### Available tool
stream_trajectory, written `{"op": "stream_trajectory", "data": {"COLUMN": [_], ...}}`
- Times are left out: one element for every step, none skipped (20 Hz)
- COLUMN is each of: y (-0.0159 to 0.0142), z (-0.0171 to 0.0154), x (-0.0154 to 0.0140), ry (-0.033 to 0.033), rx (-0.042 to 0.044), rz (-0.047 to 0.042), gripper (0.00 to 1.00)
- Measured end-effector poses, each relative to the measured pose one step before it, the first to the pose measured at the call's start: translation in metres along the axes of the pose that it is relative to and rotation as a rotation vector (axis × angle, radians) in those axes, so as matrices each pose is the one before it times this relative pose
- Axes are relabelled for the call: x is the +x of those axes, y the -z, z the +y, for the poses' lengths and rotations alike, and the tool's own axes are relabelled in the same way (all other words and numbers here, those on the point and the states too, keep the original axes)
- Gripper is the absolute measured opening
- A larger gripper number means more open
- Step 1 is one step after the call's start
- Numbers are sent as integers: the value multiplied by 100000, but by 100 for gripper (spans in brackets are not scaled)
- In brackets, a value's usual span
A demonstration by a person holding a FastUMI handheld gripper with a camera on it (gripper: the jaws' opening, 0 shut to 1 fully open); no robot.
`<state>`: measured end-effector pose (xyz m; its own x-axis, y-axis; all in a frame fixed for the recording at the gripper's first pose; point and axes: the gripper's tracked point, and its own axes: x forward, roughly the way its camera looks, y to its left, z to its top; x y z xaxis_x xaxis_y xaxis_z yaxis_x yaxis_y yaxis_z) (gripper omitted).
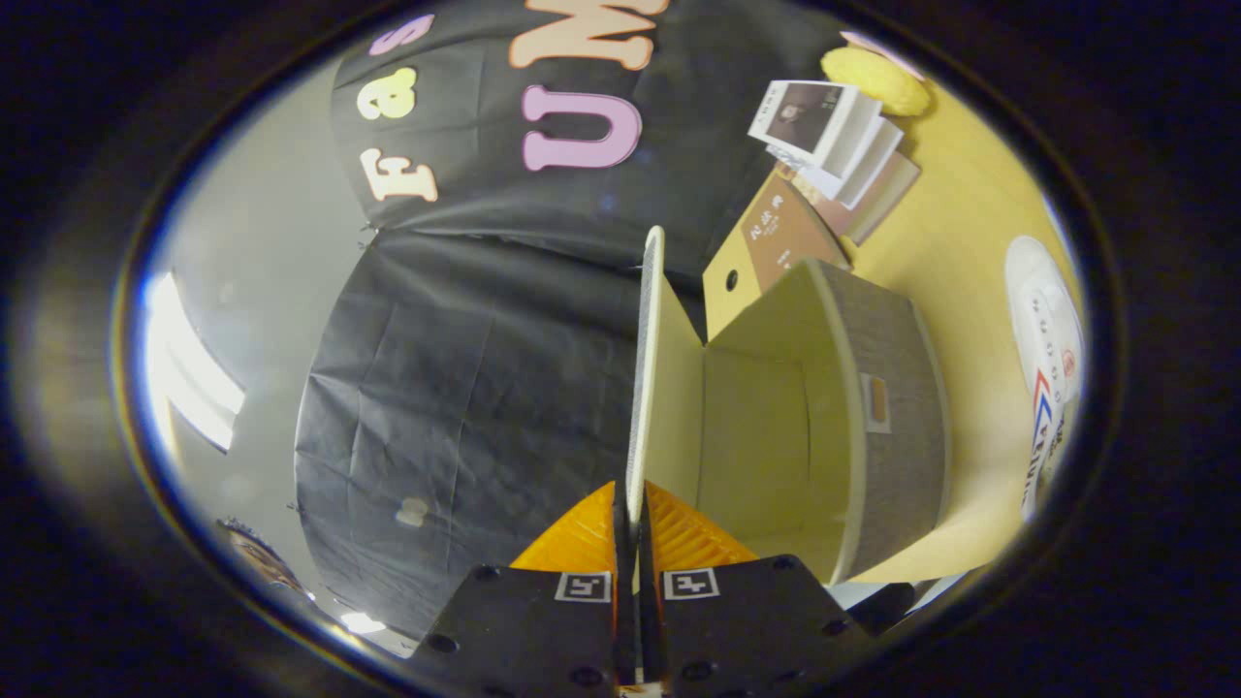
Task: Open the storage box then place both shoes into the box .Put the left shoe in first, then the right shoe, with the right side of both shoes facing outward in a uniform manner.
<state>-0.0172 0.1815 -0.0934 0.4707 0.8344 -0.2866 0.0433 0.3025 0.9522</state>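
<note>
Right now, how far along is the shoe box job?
Opening is nearly done: the hand-held gripper is shut on the thin cream lid, swung up clear of the grey fabric storage box, whose cream inside looks empty. Left to do: release the lid, then load both shoes. One white sneaker lies on the yellow table beyond the box; I can't tell which foot it fits.

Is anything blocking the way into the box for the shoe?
Nothing visible blocks it. The hand-held gripper is shut on the lid, holding it open; the storage box looks empty, and the white shoe sits beyond it.
</note>
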Motion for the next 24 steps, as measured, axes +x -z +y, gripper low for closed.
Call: {"op": "stream_trajectory", "data": {"y": [49, 230, 197, 146, 111, 446, 411, 742, 425, 579, 489, 563, 507, 767, 641, 598, 570, 329, 332, 356, 128, 336, 9, 85], "z": [1216, 1089, 1036, 911, 805, 919, 672, 528, 392, 759, 546, 670, 595, 19, 154, 139, 149, 26, 107, -34, 7, -217, -187, -301], "x": [714, 731, 927, 937, 1062, 1065, 1152, 1119, 1250, 1139, 1166, 1012, 1323, 1110, 1157, 1081, 1116, 795, 1079, 327, 358, 462, 159, -308], "ry": [-576, -302, -63, 179, 233, -305, 559, 139, 383, -271, -109, -253, -375, 604, 282, 369, 125, 218, 478, 1221, 1010, 1298, 1457, 1693], "rx": [-2418, -2906, -3036, -3388, -3465, -4359, -4054, -3797, -2992, -2517, -2490, -2311, -2545, -2112, -1671, -1516, -2087, -3348, -4337, -4743, -4429, -3830, -3618, -3160], "rz": [25, 329, 306, 204, -494, -108, 598, 1065, 295, 1021, 1057, 639, 906, 1437, 1730, 942, 1269, 470, 768, 453, -76, -631, -1141, -1403], "gripper": [7, 7, 8, 9, 11, 12, 12, 12, 12, 12, 12, 12, 12, 13, 15, 17, 20, 22, 32, 42, 51, 61, 71, 80]}}
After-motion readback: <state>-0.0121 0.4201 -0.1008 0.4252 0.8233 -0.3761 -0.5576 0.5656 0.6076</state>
